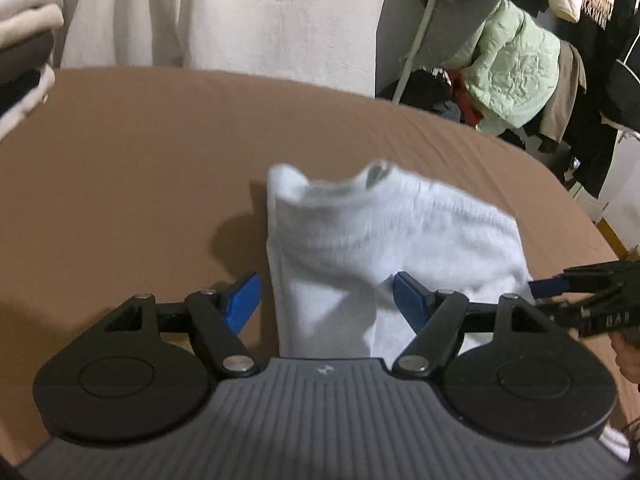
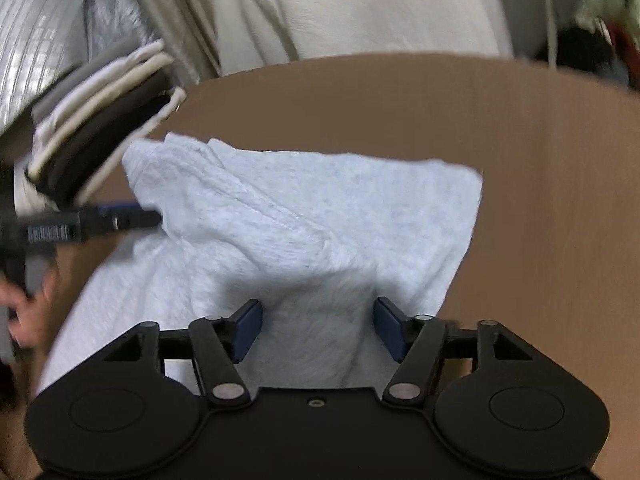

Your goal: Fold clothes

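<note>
A pale grey-white garment [image 1: 384,236] lies partly folded on the brown sheet [image 1: 132,160], collar end away from me. My left gripper [image 1: 326,300] stands open over its near left part, one blue pad beside the cloth's edge and the other above the cloth. In the right wrist view the same garment [image 2: 320,208] spreads wide, and my right gripper [image 2: 319,328] is open with a raised hump of cloth between its pads. The right gripper [image 1: 554,285] also enters at the left wrist view's right edge. The left gripper [image 2: 136,216] reaches the garment's left fold.
A stack of folded clothes [image 2: 100,132] in white, cream and dark tones sits at the sheet's far left corner [image 1: 24,40]. A white cover [image 1: 240,12] hangs behind. To the right a pale green jacket [image 1: 516,68] and dark clothes hang on a rack. A hand [image 2: 24,320] shows at left.
</note>
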Available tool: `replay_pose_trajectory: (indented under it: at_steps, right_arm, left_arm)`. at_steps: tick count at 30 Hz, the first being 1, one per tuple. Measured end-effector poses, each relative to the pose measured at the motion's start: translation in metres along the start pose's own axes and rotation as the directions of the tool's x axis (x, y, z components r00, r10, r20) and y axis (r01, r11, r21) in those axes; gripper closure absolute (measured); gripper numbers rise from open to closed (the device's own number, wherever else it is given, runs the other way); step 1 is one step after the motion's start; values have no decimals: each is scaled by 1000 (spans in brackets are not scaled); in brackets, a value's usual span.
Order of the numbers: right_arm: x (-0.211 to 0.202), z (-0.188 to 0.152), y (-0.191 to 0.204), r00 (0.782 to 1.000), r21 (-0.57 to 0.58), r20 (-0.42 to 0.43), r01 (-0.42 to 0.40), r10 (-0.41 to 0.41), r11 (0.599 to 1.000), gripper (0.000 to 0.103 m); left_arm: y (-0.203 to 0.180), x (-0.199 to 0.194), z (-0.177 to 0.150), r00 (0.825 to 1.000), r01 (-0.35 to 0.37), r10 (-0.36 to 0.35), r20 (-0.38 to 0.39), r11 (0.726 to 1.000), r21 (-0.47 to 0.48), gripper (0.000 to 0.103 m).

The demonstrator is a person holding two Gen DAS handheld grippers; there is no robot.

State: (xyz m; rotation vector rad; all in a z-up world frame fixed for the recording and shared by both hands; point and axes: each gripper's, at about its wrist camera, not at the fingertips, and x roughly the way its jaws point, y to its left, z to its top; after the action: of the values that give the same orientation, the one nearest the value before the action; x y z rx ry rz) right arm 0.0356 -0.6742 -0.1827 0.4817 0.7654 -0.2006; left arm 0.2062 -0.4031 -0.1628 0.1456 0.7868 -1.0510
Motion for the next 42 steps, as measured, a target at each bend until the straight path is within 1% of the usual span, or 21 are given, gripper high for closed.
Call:
replay_pose_trajectory:
  at_steps: [1,2,5,8,11,12,15,17,18,22,25,27,28,29,31,33,35,37,38,40,42]
  right_arm:
    - [1,0,1,1000,-3,10,-17,17,1000,40]
    - [1,-1,3,999,-7,20,-34,34,999,55]
    - [-1,1,2,998,23,49,-26,25,999,81]
    - [-20,4,12,991,-22,130,-14,17,1000,89]
    - [-47,8,29,968,-101,248,-5,31,995,91]
    - [-41,10,21,974,-53,226,8,4,999,91]
    - [-20,12,-5,988,93,138,52,-65,994,89]
    - [1,8,-24,994,187,57,85,-97,979,80]
    - [1,8,-29,995,228,64,53,-70,972,79]
    - [-4,9,-45,993,335,110,-69,34,940,55]
    - [2,5,-47,991,318,132,-54,12,947,55]
    - [8,7,-39,989,256,150,-35,-4,966,58]
    - [11,7,-35,987,224,159,-25,-12,974,70]
    - [10,9,-29,986,184,166,-15,-16,983,81]
    - [-2,15,-16,974,94,225,-22,0,995,83]
    - [-20,20,-2,949,23,311,-68,57,997,85]
    - [-30,23,-4,934,18,349,-95,83,995,85]
    - [-13,23,-19,959,91,283,-44,16,995,84]
    - [-5,23,-27,968,125,249,-16,-15,992,82]
    - [12,21,-40,982,176,181,25,-57,984,79]
    - [15,22,-44,984,210,171,19,-56,977,77]
  left_arm:
    - [0,2,-3,1000,-5,6,-19,1000,14,30]
    - [-1,4,-7,999,-17,18,-35,999,38,30]
    - [-13,6,-18,999,-52,53,-12,993,101,30]
    - [-24,-6,-19,995,-92,86,52,987,128,31]
    - [-37,-21,-12,978,-137,106,178,975,174,31]
    - [-40,-22,-9,974,-150,113,196,971,186,31]
    - [-46,-5,2,971,-206,175,163,958,198,31]
    - [-45,8,6,965,-246,224,134,951,184,31]
    - [-43,9,6,966,-243,223,130,956,166,31]
    - [-31,7,-1,979,-161,149,142,984,80,31]
    - [-18,5,-4,988,-69,61,139,996,56,31]
    - [-17,6,-7,992,-38,28,126,996,77,31]
    - [-21,9,-7,992,-49,35,119,993,110,31]
    - [-26,12,-5,992,-68,51,114,986,152,51]
    - [-36,19,0,991,-113,91,96,963,244,100]
    - [-43,18,8,986,-146,118,116,952,270,100]
    - [-43,17,15,981,-171,143,131,958,230,100]
    - [-39,22,18,967,-238,217,133,957,168,90]
    - [-36,25,17,955,-285,267,129,947,150,73]
    - [-30,27,12,936,-343,329,122,931,121,51]
    - [-25,17,6,937,-341,330,117,936,91,51]
